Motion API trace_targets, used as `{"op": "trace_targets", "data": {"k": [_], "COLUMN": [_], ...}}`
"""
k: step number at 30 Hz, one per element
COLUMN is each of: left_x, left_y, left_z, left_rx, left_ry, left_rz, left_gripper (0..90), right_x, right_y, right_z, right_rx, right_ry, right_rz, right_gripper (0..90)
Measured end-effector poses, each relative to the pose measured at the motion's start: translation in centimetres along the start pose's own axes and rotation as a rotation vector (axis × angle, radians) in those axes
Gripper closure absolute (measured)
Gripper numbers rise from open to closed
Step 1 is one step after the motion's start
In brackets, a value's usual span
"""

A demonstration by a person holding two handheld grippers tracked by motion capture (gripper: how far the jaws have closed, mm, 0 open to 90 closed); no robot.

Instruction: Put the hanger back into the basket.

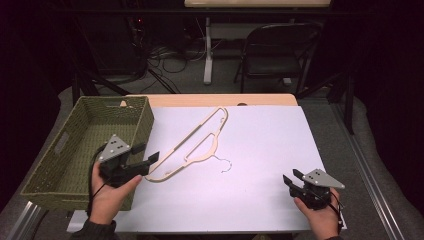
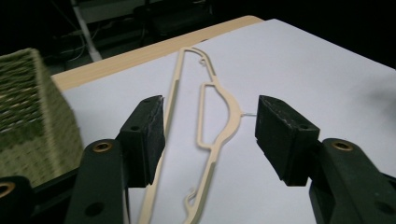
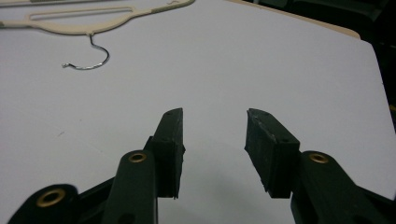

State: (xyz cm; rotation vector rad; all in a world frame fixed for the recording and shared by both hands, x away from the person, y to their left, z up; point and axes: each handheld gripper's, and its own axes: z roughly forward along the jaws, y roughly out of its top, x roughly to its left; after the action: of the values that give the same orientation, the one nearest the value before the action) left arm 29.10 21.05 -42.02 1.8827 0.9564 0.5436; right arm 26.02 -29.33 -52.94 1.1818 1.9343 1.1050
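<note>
A cream plastic clothes hanger (image 1: 192, 145) lies flat on the white sheet (image 1: 260, 150) that covers the table, its long axis running on a diagonal from the near left, beside the left gripper (image 1: 148, 154), up to the far middle of the sheet. Its thin wire hook (image 1: 224, 165) sticks out from the middle of the hanger's right-hand side and curls toward the person's side, pointing down and to the right in the high view. The left gripper, held in the person's left hand (image 1: 107, 192), hovers at the hanger's near end with its jaws wide apart and holding nothing; in the left gripper view the hanger's near end (image 2: 205, 154) runs between the two black pads (image 2: 147, 135), the outer bar passing just beside the left one. The right gripper (image 1: 292, 181), in the right hand (image 1: 320, 212), sits near the sheet's near right corner, well apart from the hanger, jaws likewise parted and unloaded; in the right gripper view the hook (image 3: 91, 58) shows far ahead and to the left. A woven green basket (image 1: 45, 170) stands at the table's left edge, its right wall just beside the left gripper and the hanger's near end. The right half of the sheet lies bare between hanger and right gripper, and a strip of wooden tabletop (image 1: 220, 100) borders the far edge.
</note>
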Motion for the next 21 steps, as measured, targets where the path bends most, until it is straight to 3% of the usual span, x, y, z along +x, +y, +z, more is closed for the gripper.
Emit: {"op": "trace_targets", "data": {"k": [3, 12, 21], "left_x": [-0.5, -0.8, -0.6], "left_y": [0.5, 1.3, 2.2], "left_z": [2.4, 6.0, 7.7], "left_rx": [0.046, 0.121, 0.171], "left_ry": [-0.026, -0.057, -0.071], "left_rz": [0.009, 0.01, -0.007], "left_gripper": [44.7, 48.5, 48.5], "right_x": [-0.1, 0.0, 0.0], "right_y": [-0.1, -0.1, -0.1], "right_z": [0.0, 0.0, 0.0], "right_rx": [-0.006, 0.004, 0.014], "right_ry": [0.012, 0.034, 0.051], "right_rz": [-0.006, -0.005, 0.008], "right_gripper": [56.5, 56.1, 55.6]}}
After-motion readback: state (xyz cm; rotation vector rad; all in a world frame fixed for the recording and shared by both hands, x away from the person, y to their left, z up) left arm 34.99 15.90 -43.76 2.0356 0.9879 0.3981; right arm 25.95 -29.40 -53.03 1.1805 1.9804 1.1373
